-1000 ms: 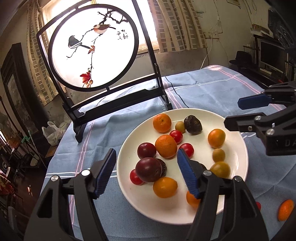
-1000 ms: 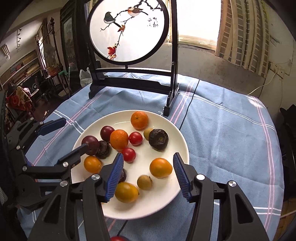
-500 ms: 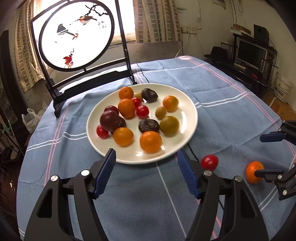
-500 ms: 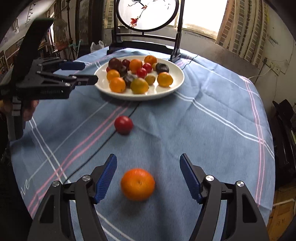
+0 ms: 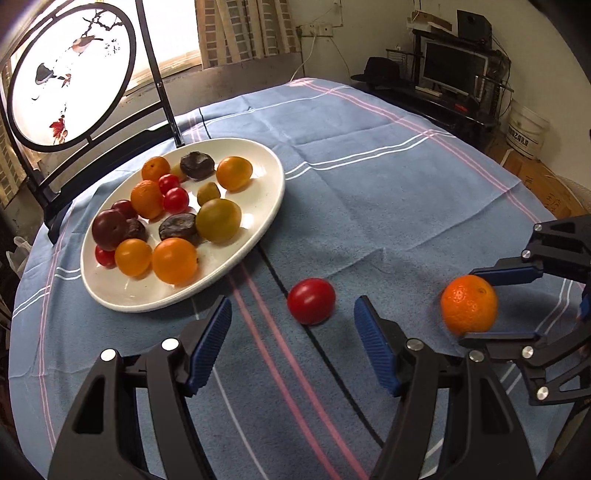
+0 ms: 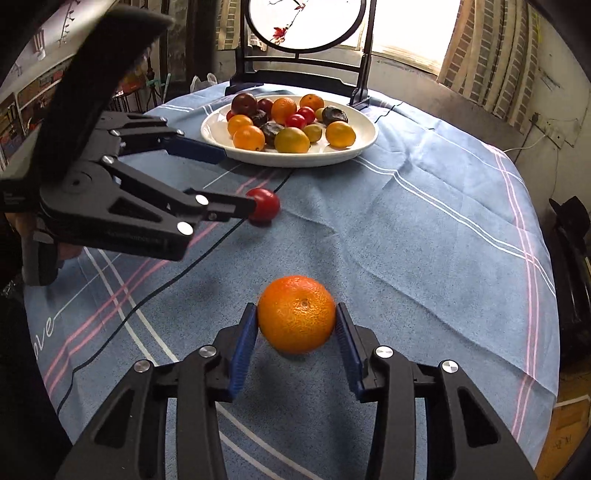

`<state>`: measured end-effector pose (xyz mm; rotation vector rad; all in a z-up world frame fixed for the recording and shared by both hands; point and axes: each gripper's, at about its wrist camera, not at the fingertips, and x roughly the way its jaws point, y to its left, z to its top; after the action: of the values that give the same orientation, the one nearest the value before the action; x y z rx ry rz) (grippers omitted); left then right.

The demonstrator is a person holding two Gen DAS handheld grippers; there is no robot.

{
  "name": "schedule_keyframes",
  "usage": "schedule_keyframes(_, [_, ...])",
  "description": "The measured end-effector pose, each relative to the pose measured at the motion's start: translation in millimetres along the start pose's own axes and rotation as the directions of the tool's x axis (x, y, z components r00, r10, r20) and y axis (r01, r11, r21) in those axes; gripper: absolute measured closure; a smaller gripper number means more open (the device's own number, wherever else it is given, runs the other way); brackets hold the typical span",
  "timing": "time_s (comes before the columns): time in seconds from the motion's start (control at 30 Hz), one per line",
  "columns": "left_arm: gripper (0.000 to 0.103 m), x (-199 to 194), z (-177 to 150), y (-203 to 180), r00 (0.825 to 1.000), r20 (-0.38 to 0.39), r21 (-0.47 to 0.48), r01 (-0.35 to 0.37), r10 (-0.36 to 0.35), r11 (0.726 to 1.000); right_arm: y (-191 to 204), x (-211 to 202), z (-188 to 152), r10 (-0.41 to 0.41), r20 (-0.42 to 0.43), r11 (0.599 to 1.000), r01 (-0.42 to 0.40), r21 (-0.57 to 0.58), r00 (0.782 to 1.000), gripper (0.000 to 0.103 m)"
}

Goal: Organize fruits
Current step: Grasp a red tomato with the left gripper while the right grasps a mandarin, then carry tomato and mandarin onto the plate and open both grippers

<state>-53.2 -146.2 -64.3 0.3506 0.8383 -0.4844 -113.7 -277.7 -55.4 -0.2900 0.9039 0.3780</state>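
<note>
A white plate (image 5: 258, 229) (image 6: 354, 147) holds several oranges, tomatoes and dark plums on a blue striped tablecloth. A loose red tomato (image 5: 311, 301) (image 6: 264, 209) lies on the cloth just ahead of my open left gripper (image 5: 291, 339) (image 6: 232, 181), between its fingertips in line of sight. A loose orange (image 6: 296, 314) (image 5: 469, 304) sits between the blue pads of my right gripper (image 6: 296, 325) (image 5: 498, 306), which is closed against both sides of it.
A round painted screen on a black stand (image 5: 70, 74) (image 6: 306, 26) stands behind the plate. A black cable (image 5: 280, 280) runs across the cloth. A monitor and shelves (image 5: 454, 70) stand beyond the table's far right edge.
Both grippers pulled back from the plate toward the near table edge. The right gripper closed onto the loose orange. The left gripper came up to the red tomato.
</note>
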Motion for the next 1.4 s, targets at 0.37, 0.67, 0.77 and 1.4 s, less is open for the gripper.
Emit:
schedule_keyframes(0.37, [0.072,23.9,4.0,-4.7,0.998,-0.05,0.019,0.04,-0.039,0.999,-10.9,-0.1,1.9,0.004,0.011,0.999,-0.004,0.038,1.0,0.06])
schedule_keyframes(0.67, [0.072,-31.0,-10.7,29.9,0.998,0.034,-0.024,0.051,-0.05,0.998,1.6,-1.2,12.2,0.032,0.013,0.999,-0.032,0.004,0.999,0.061])
schedule_keyframes(0.77, [0.072,-43.4,-14.5,51.5,0.998,0.054,-0.062,0.018,-0.015,0.998,10.5,1.7,19.1,0.061,0.012,0.998,-0.061,-0.009,0.998,0.06])
schedule_keyframes(1.4, [0.072,-40.5,56.5,136.5,0.975,0.133,-0.24,-0.141,0.176,0.96,18.5,6.3,163.0,0.044,0.174,0.998,-0.038,-0.041,0.984,0.06])
